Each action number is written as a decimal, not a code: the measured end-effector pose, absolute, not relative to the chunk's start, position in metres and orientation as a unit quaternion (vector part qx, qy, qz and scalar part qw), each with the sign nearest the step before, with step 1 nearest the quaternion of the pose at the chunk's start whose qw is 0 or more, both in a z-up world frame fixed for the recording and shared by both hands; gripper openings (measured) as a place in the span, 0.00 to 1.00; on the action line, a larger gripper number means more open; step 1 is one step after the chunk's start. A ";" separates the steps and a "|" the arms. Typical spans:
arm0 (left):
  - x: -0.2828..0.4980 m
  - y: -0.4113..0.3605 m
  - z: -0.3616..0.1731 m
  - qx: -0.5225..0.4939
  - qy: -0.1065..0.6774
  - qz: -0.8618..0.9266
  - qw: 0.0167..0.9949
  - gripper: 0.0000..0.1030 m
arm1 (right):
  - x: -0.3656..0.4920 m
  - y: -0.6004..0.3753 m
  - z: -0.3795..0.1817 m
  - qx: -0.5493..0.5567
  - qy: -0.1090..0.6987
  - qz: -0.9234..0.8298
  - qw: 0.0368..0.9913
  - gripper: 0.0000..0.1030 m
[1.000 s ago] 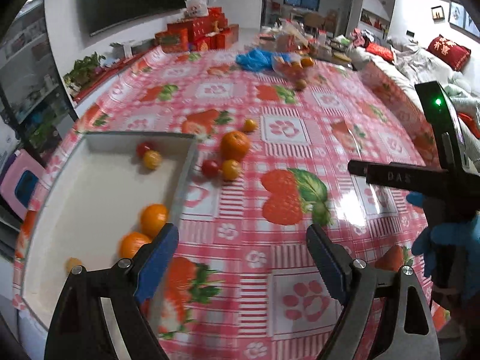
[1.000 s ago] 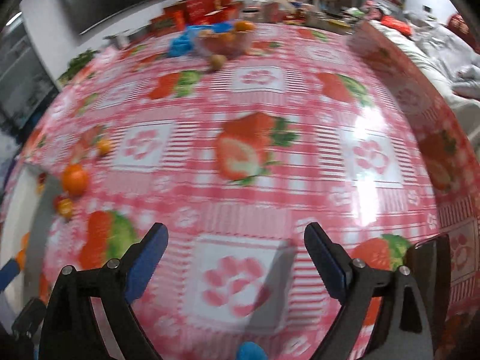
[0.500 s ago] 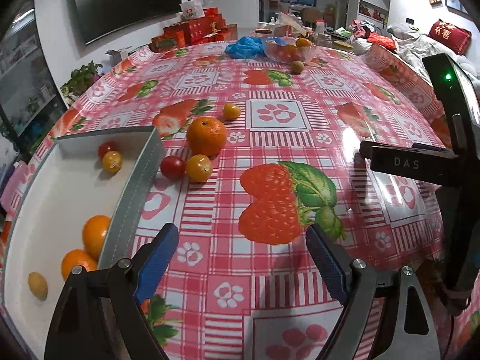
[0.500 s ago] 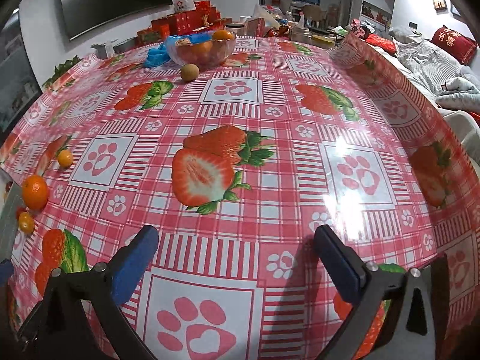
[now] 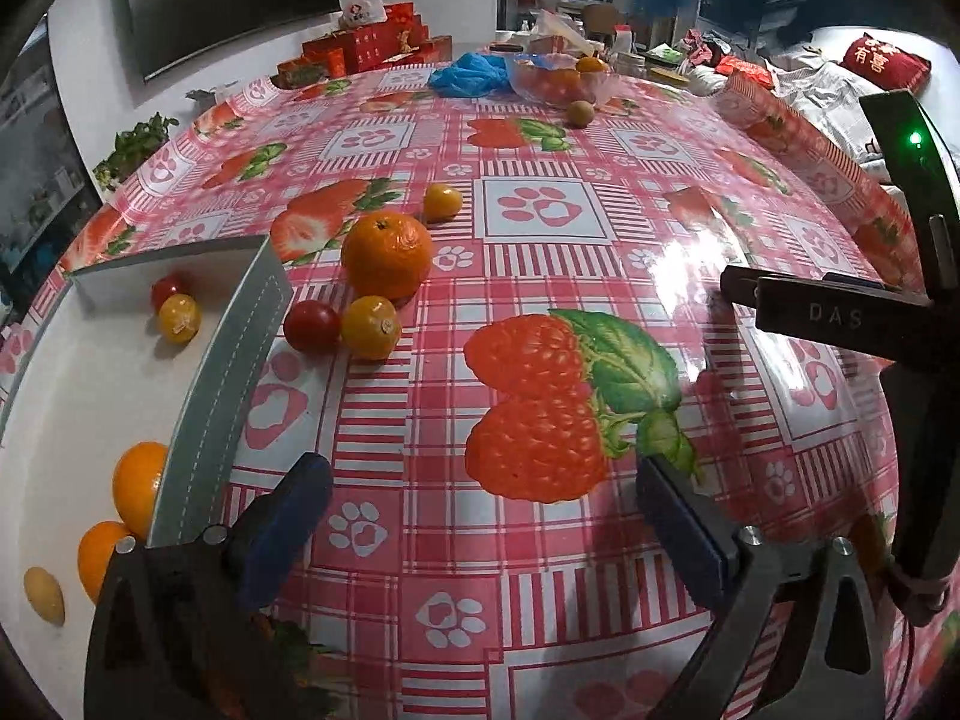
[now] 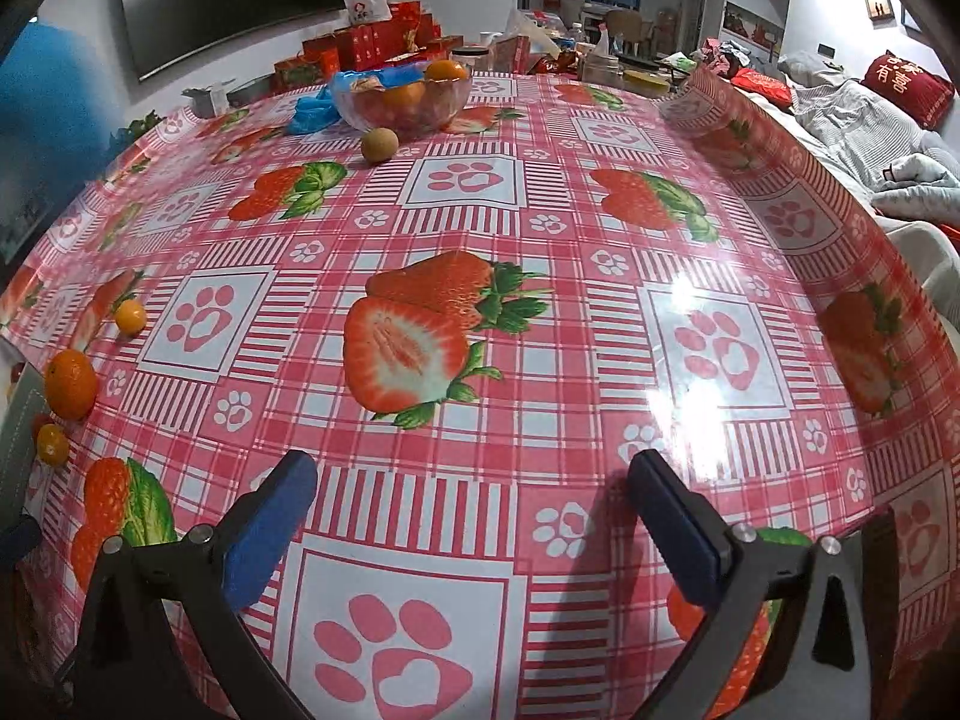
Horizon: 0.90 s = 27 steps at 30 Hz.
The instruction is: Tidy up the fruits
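Observation:
A grey-walled white tray [image 5: 234, 372] lies at the left and holds two oranges [image 5: 138, 489], a red and a yellow tomato [image 5: 179, 318] and a small brown fruit [image 5: 43, 594]. Just outside its wall lie a mandarin [image 5: 387, 255], a red tomato [image 5: 311, 327], a yellow tomato [image 5: 371, 327] and a smaller yellow one [image 5: 443, 202]. My left gripper [image 5: 480, 474] hovers over the cloth short of them, its jaws opening with nothing between them. My right gripper [image 6: 471, 468] stands open and empty over the table's middle; the mandarin [image 6: 71, 384] is far to its left.
A glass bowl of fruit [image 6: 399, 99] stands at the far side with a brown round fruit [image 6: 379, 145] before it and a blue bag [image 5: 474, 72] beside it. Red boxes [image 6: 360, 42] line the back edge. The right gripper's body [image 5: 840, 318] reaches in from the left view's right.
The left gripper has sunk and moved closer to the loose fruits beside the tray, and its jaws have spread wider. The right gripper's jaws have widened a little; its view has tilted up.

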<state>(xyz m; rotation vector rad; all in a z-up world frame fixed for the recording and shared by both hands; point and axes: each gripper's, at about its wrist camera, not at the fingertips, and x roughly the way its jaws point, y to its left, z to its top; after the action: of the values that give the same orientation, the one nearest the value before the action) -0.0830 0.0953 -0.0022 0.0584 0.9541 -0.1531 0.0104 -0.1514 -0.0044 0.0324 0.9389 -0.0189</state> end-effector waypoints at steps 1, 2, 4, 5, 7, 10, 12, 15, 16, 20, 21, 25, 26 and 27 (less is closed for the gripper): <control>-0.083 0.095 -0.002 0.029 0.458 -0.074 0.885 0.99 | 0.011 -0.151 -0.005 0.015 0.452 -0.009 0.892 1.00; -0.083 0.095 -0.002 0.029 0.458 -0.073 0.885 0.99 | 0.010 -0.151 -0.004 0.015 0.452 -0.009 0.892 1.00; -0.083 0.095 -0.002 0.028 0.459 -0.074 0.885 0.99 | 0.010 -0.151 -0.005 0.016 0.453 -0.009 0.892 1.00; -0.083 0.095 -0.002 0.028 0.458 -0.073 0.885 0.99 | 0.010 -0.151 -0.003 0.016 0.453 -0.009 0.891 1.00; -0.083 0.095 -0.002 0.028 0.458 -0.073 0.885 0.99 | 0.011 -0.153 -0.005 0.017 0.454 -0.009 0.891 1.00; -0.083 0.095 -0.002 0.028 0.458 -0.073 0.885 0.99 | 0.010 -0.154 -0.005 0.018 0.454 -0.008 0.891 1.00; -0.083 0.095 -0.002 0.028 0.458 -0.073 0.885 0.99 | 0.011 -0.152 -0.006 0.018 0.454 -0.008 0.891 1.00; -0.083 0.095 -0.002 0.028 0.458 -0.073 0.885 0.99 | 0.011 -0.152 -0.006 0.018 0.454 -0.008 0.891 1.00; -0.083 0.095 -0.003 0.028 0.458 -0.073 0.885 0.99 | 0.011 -0.152 -0.006 0.018 0.454 -0.008 0.891 1.00; -0.083 0.095 -0.002 0.028 0.458 -0.073 0.885 0.99 | 0.011 -0.152 -0.006 0.018 0.454 -0.008 0.891 1.00; -0.083 0.095 -0.002 0.028 0.458 -0.073 0.885 0.99 | 0.010 -0.153 -0.005 0.019 0.454 -0.008 0.891 1.00; -0.083 0.095 -0.002 0.028 0.458 -0.073 0.885 0.99 | 0.012 -0.153 -0.006 0.020 0.454 -0.008 0.891 1.00; -0.083 0.095 -0.002 0.028 0.458 -0.073 0.885 0.99 | 0.013 -0.153 -0.007 0.019 0.454 -0.008 0.891 1.00; -0.083 0.095 -0.002 0.028 0.458 -0.073 0.885 0.99 | 0.012 -0.152 -0.007 0.019 0.453 -0.008 0.891 1.00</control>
<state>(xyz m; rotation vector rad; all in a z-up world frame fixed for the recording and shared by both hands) -0.0834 0.0948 -0.0024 0.0589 0.9535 -0.1518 0.0125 -0.1523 -0.0070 0.0386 0.9414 -0.0170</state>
